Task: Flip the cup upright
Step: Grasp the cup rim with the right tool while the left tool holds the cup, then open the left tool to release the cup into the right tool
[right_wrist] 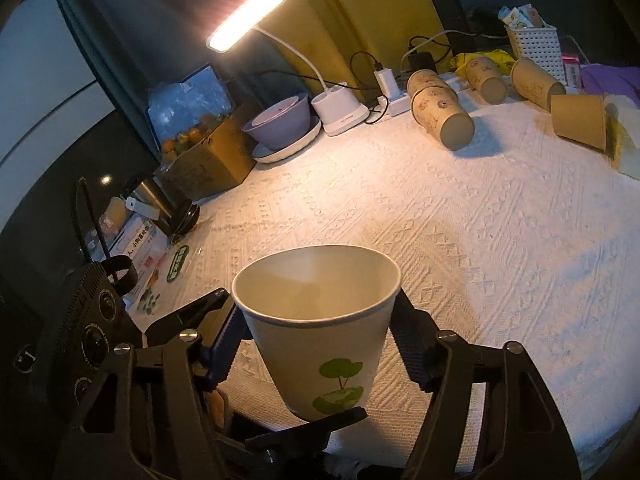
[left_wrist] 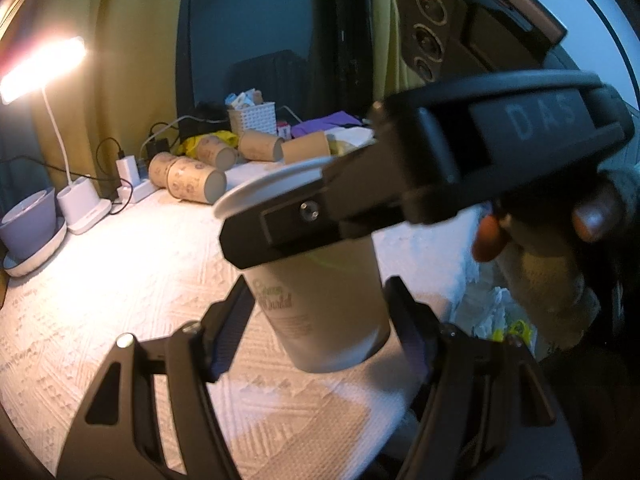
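A: Right wrist view: the white paper cup (right_wrist: 320, 328) is mouth up, and the right hand-held gripper (right_wrist: 320, 344) has a finger on each side of it, blue pads (right_wrist: 224, 344) pressed to the wall. Clamped on the cup, I'd say.

B: Any print on it?

A: A green leaf motif low on the side here. From the left wrist camera the same cup (left_wrist: 324, 312) carries a small green logo, too blurred to read.

B: And the left hand-held gripper (left_wrist: 320, 328)?

A: Its fingers stand apart, one each side of the cup's lower body. Whether they touch it, I cannot tell. The cup's base sits at or just above the white textured cloth on the counter (right_wrist: 500, 240); contact is not clear.

B: What's that black bar across the rim?

A: The right tool's finger, seen from the left camera, with "DAS" moulded on its body (left_wrist: 544, 116).

B: Background?

A: Brown paper cups (right_wrist: 444, 116) lie on their sides at the far edge, with cartoon prints I can't read. A lit desk lamp (right_wrist: 248, 20) on a white base, beside a lilac bowl (right_wrist: 280, 124) on a plate. A white perforated basket (right_wrist: 536, 48) stands behind the cups. Off the left edge, a leaflet (right_wrist: 144, 252) with Chinese characters, too small to make out.
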Motion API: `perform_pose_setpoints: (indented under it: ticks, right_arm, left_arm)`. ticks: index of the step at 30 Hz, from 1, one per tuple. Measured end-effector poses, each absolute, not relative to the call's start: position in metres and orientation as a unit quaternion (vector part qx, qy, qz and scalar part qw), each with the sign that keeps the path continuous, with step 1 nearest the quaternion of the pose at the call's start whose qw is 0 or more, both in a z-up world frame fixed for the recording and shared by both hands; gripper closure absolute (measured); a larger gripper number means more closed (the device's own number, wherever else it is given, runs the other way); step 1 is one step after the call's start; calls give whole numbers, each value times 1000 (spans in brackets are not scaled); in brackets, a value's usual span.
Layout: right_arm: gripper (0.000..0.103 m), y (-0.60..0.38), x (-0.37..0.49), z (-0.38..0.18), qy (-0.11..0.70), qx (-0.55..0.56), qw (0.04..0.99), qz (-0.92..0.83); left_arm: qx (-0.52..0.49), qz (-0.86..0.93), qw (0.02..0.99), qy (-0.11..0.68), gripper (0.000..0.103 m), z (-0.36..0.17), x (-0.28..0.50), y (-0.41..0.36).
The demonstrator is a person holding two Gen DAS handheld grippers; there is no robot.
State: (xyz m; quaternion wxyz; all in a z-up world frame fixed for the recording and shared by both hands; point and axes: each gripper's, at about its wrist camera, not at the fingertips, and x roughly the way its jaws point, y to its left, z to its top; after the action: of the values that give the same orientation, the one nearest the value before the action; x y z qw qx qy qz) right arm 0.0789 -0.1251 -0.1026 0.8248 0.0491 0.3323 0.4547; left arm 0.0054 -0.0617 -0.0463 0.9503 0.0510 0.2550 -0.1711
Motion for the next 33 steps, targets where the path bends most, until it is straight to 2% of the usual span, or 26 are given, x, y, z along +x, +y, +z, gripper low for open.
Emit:
perform_pose_setpoints:
  ticks: [7, 9, 11, 25, 33]
  right_arm:
    - [34, -123, 81, -103, 335, 43, 824, 456]
    - [34, -122, 81, -102, 334, 42, 826, 453]
    - [34, -122, 82, -101, 332, 42, 828, 451]
    - [34, -131, 96, -81, 261, 12, 891, 372]
    - [34, -126, 106, -90, 236, -5, 912, 336]
  left_arm:
    - [46, -165, 948, 268, 33, -48, 11, -58]
    - [41, -165, 946, 276, 23, -49, 13, -57]
    - [32, -167, 944, 282, 20, -50, 15, -54]
    - [-40, -135, 939, 315, 20, -50, 22, -19]
    - [-94, -80, 939, 322, 20, -49, 25, 18]
